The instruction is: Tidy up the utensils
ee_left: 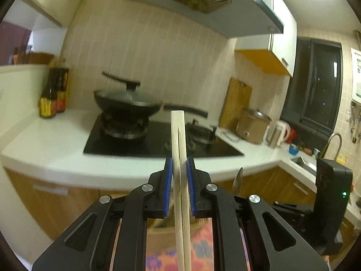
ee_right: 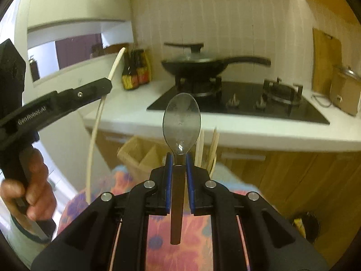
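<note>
1. White countertop (ee_left: 56,140) runs along the tiled wall w/ a black gas hob (ee_left: 126,142) set into it.
2. Black wok (ee_left: 126,106) w/ glass lid sits on the hob's left burner; two sauce bottles (ee_left: 54,94) stand at the counter's left end.
3. Floral cloth (ee_right: 191,225) lies below both grippers.
4. Wooden utensil holder (ee_right: 140,155) stands on the cloth's far edge, more chopsticks upright in a compartment just right of the spoon.
5. Left gripper (ee_left: 179,174): blue pads clamped on a pair of pale chopsticks (ee_left: 178,140), held upright, tips up in front of the hob.
6. Right gripper (ee_right: 179,164): jaws closed on a metal spoon (ee_right: 181,124) at the neck, bowl up, handle hanging down betw. the fingers, above the cloth.
</note>
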The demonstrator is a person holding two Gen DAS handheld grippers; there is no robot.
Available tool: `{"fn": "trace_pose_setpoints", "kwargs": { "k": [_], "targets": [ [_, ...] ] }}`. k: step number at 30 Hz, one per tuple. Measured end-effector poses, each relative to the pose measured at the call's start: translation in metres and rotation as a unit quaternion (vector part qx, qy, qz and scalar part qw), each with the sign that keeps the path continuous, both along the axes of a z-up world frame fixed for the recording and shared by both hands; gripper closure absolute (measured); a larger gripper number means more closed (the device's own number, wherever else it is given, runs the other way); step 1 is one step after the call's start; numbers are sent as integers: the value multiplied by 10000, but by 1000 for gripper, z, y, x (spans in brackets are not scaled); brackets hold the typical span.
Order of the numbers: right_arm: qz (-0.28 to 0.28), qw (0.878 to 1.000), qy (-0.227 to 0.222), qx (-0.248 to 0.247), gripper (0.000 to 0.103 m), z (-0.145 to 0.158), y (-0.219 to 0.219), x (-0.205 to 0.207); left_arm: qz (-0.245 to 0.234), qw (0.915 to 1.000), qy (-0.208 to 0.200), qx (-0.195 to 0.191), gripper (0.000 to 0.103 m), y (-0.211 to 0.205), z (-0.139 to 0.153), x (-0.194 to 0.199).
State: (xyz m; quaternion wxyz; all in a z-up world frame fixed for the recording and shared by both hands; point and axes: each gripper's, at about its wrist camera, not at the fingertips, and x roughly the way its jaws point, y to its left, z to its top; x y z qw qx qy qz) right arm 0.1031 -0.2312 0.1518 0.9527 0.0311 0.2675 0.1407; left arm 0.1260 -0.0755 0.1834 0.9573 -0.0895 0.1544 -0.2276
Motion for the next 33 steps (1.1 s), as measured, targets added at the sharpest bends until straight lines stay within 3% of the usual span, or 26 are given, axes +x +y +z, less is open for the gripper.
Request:
{"fn": "trace_pose_setpoints", "kwargs": {
  "k": [6,14,20,29,33],
  "targets": [
    [-189,9987,-457,-126,94,12,6,35,191,9985,-425,-275,92,-4,5,31],
    [-561,9921,-1121,-105,94,-1,4,61,522,9956,-741,-225,91,-11,-18,60],
    [-690,9910,-1139,86,94,-20,-3,70,564,9959,-628,-334,91,-3,-44,74],
    [-629,9935,-921,227,92,-30,-8,65,443,9976,-491,-217,91,-1,-51,64],
    [-546,9950,-748,384,61,-31,-16,55,426,9977,-447,-263,70,8,-48,50]
  ]
}}
